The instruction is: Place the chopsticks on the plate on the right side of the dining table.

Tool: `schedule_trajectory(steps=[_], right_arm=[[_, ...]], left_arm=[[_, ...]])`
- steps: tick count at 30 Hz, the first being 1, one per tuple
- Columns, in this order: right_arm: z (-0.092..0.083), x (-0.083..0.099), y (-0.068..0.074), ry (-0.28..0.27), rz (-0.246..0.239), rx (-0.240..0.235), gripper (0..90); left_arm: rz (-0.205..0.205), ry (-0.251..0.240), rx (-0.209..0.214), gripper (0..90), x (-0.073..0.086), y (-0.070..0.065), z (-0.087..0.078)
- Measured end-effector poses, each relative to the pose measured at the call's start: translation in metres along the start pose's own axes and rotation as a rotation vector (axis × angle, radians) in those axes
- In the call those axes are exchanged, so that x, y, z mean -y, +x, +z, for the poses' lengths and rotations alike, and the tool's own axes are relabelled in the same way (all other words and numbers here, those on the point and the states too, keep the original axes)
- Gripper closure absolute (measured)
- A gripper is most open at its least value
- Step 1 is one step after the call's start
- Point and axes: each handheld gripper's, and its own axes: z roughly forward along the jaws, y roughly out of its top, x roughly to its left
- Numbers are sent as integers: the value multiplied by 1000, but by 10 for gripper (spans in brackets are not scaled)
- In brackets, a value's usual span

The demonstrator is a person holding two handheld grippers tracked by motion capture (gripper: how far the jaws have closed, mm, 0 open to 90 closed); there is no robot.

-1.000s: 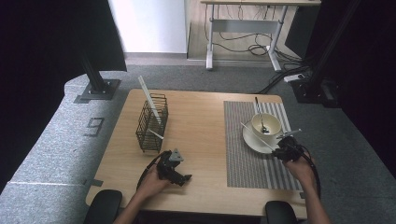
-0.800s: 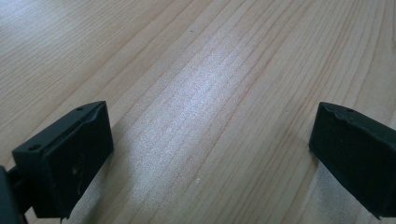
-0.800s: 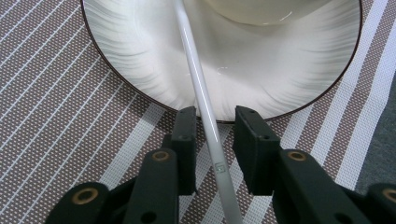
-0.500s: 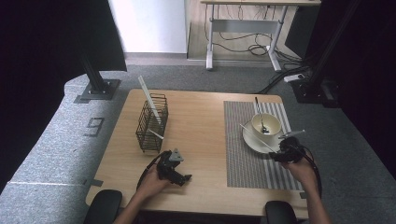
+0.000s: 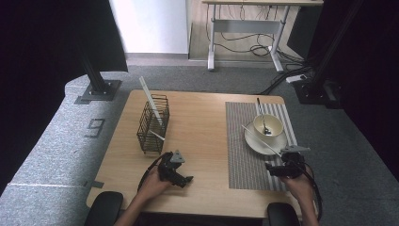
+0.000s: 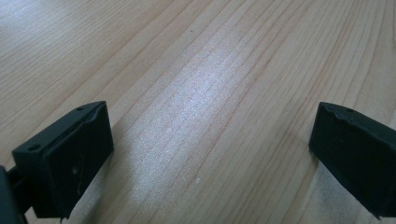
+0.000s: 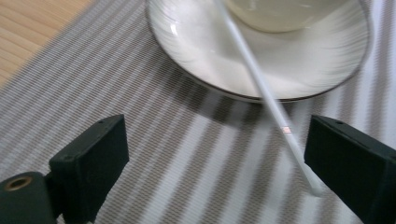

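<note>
1 chopstick (image 7: 261, 84) rests across the saucer (image 7: 196, 56); my right gripper (image 7: 215, 168), jaws just spread, has released it; 2 remain in the far-left rack (image 5: 153, 125).

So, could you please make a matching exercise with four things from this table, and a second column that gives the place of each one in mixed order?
Things:
1. wire basket
2. metal spoon
3. white chopstick
4. left gripper

Places:
a. leaning across the saucer, its end on the striped mat
b. over bare wood near the table's front edge
c. inside the cup
d. on the left part of the table

Pairs: 1-d, 2-c, 3-a, 4-b
</note>
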Motion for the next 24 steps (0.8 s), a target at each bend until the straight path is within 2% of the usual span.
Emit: schedule_trajectory(steps=[3,10,14,17,24], right_arm=[[4,5,6,-26,18,-9,15],[15,11,15,-2,-19,28,0],[17,15,14,-17,-3,15,9],[19,15,12,-22,-9,17,13],[26,14,1,-6,-19,22,15]], left_arm=[[0,0,0,0,0,0,0],[2,0,0,0,0,0,0],[3,1,2,0,0,0,0],[4,1,3,0,0,0,0],[6,-1,6,0,-1,1,1]])
